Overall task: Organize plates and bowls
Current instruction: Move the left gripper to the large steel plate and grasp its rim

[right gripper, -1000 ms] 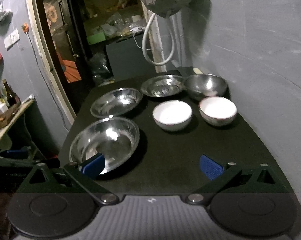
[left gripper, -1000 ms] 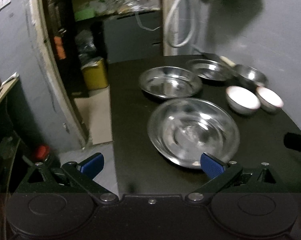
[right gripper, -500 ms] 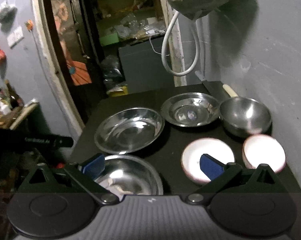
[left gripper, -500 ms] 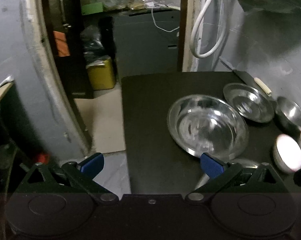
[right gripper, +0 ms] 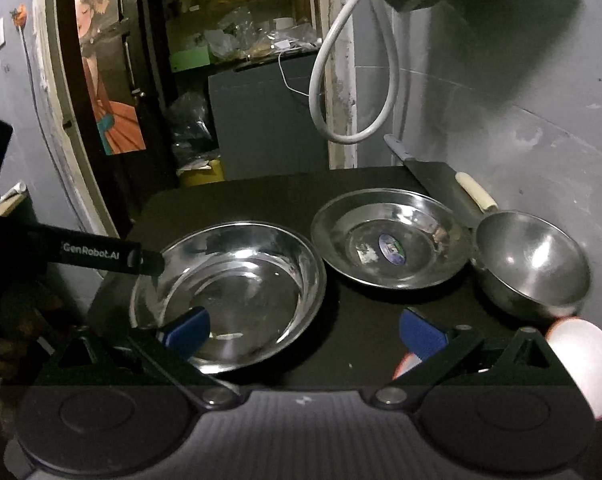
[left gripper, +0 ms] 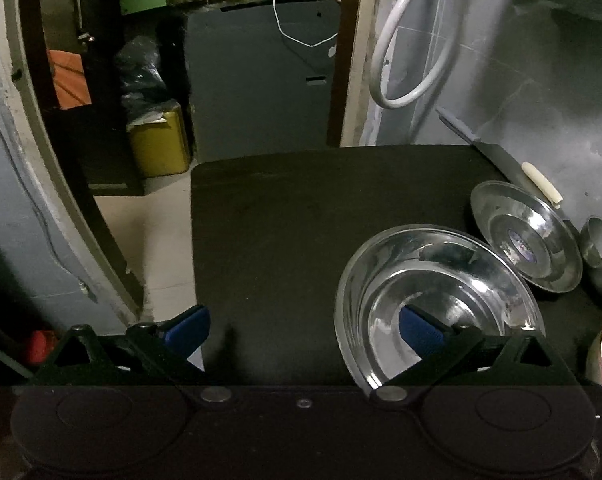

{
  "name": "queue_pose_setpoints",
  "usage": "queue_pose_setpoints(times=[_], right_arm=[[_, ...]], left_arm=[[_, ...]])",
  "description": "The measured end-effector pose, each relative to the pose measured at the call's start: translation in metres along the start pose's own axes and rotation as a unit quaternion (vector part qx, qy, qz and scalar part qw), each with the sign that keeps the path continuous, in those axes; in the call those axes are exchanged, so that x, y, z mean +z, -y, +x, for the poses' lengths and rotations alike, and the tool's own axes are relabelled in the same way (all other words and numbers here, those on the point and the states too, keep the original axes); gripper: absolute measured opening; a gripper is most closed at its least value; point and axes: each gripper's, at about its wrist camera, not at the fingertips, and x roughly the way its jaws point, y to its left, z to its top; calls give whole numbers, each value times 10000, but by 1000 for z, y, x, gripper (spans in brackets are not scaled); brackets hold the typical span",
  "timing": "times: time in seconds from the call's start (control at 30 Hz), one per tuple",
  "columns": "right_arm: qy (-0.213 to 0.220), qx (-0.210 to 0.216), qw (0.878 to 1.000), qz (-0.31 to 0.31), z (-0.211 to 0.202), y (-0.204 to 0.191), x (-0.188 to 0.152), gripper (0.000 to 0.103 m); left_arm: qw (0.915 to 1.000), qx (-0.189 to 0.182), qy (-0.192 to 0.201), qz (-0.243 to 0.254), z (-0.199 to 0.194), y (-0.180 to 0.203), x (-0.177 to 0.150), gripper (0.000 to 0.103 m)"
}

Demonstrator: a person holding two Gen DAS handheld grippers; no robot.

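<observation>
Both claws stand wide and hold nothing. The left gripper (left gripper: pixel 303 330) hangs over the black table (left gripper: pixel 285 216), its right finger above the large steel plate (left gripper: pixel 441 280). The right gripper (right gripper: pixel 303 330) straddles that plate's near rim. Two steel plates (one (right gripper: pixel 391 236) bears a sticker), one steel bowl (right gripper: pixel 533 262), two white bowls (right gripper: pixel 581 360), partly hidden.

White lettering "GenRobot.AI" runs along a black bar (right gripper: pixel 101 257) at the left edge of the right wrist view, over the table's left edge. Round sticker (right gripper: pixel 391 246) inside the steel plate (right gripper: pixel 389 236): print too small to read.
</observation>
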Motion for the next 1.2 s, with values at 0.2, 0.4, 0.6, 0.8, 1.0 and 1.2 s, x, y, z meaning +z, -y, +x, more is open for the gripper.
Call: queue_pose_setpoints(times=[0.2,0.4,0.6,0.8,1.0,1.2], right_arm=[[-63,-36,9998,-194,20,-10,2,90],[-240,-17,9996,-123,35,-11,1,77],[-303,-15,9995,120,41,-6,0,58],[-392,2,9987,325,47,-3,1,33],[-390,-85,9982,447,48,-1,3,20],[-150,-7,9988,460,29,0,7,20]], left_arm=[[9997,-231,-78,-23,10,0,-1,86],[9988,-465,-161,-83,15,4,-5,72],[9983,-518,-196,-180,17,6,-6,44],[9983,-403,-349,-252,22,5,-7,22],[9985,-434,-302,-167,17,5,-8,15],[9992,-395,-13,43,-10,10,-7,15]])
